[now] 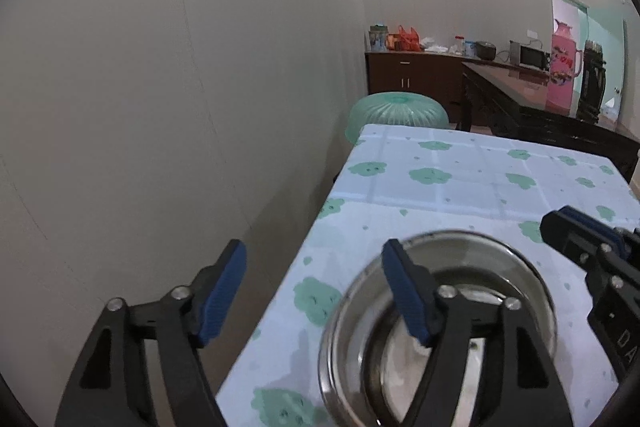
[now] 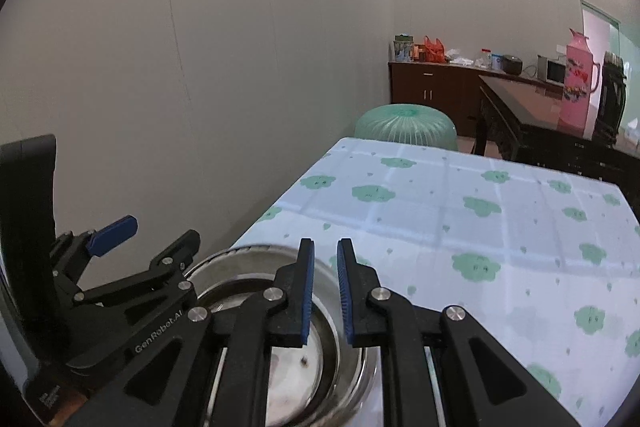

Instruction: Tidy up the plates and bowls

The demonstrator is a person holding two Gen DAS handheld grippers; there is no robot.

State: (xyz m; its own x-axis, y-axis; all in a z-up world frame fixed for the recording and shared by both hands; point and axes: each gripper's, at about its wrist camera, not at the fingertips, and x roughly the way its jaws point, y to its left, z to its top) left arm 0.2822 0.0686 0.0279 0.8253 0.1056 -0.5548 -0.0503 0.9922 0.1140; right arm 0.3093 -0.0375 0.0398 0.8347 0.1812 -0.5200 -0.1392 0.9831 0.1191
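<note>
A wide steel bowl stands near the front left corner of the table, with what looks like a smaller dish nested inside it. My left gripper is open wide. Its right finger hangs over the bowl's left rim and its left finger is out past the table edge, with nothing between the pads. My right gripper is shut to a narrow slit with nothing in it, just above the right side of the bowl. Each gripper shows in the other's view: the right gripper and the left gripper.
The table carries a pale cloth with green cloud prints. A green plastic basket lies upside down beyond the far edge. A plain wall runs close along the left. Farther back are a dark table, a pink thermos and a cluttered cabinet.
</note>
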